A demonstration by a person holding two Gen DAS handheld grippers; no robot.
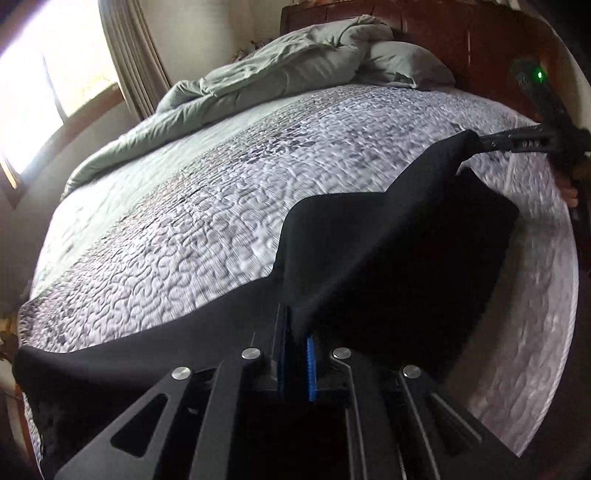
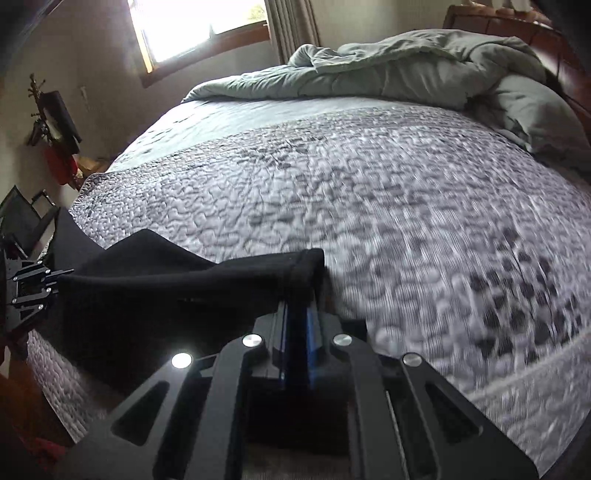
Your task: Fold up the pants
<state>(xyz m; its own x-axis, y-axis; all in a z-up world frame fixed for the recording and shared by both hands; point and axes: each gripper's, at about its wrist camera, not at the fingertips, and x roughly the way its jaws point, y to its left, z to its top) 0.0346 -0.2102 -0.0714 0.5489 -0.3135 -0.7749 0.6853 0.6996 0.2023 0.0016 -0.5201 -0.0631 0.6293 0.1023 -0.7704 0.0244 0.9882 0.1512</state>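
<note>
Two grippers, both clamped on one dark garment.

From the left wrist: left gripper [image 1: 295, 354] with blue pads drawn close together, black cloth of the pants [image 1: 399, 251] pinched between them. Fabric running up and to the right, slung in a sagging span above the quilt [image 1: 221, 192], to the right gripper [image 1: 480, 142], whose fingers pinch another corner near the frame's edge. More of the pants trailing low to the left along the near edge of the bed. Crumpled green comforter [image 1: 266, 77] and pillow [image 1: 402, 62] far off at the headboard [image 1: 461, 33], well apart from the work. Window [image 1: 48, 74] bright at left.

From the right wrist: right gripper [image 2: 299, 317] with pads nearly together, gripping a hemmed, seamed edge of the pants [image 2: 177, 288], which rises just above the fingertips in a small fold. Cloth stretching leftward to the left gripper [image 2: 55, 277], held there too, part of it hanging down over the bed's near side. Quilt [image 2: 406, 206] blurred; comforter [image 2: 388, 70] beyond.

Handling, as a judgement: soft, limp, light cloth, no stiffness of its own, drooping wherever unsupported; not fragile, but liable to slide out of a shallow pinch. Best held at stitched edges, hem or waistband, where the layers are thicker and give the pads purchase; both holds kept taut enough to prevent bunching while laying flat on the quilt.
</note>
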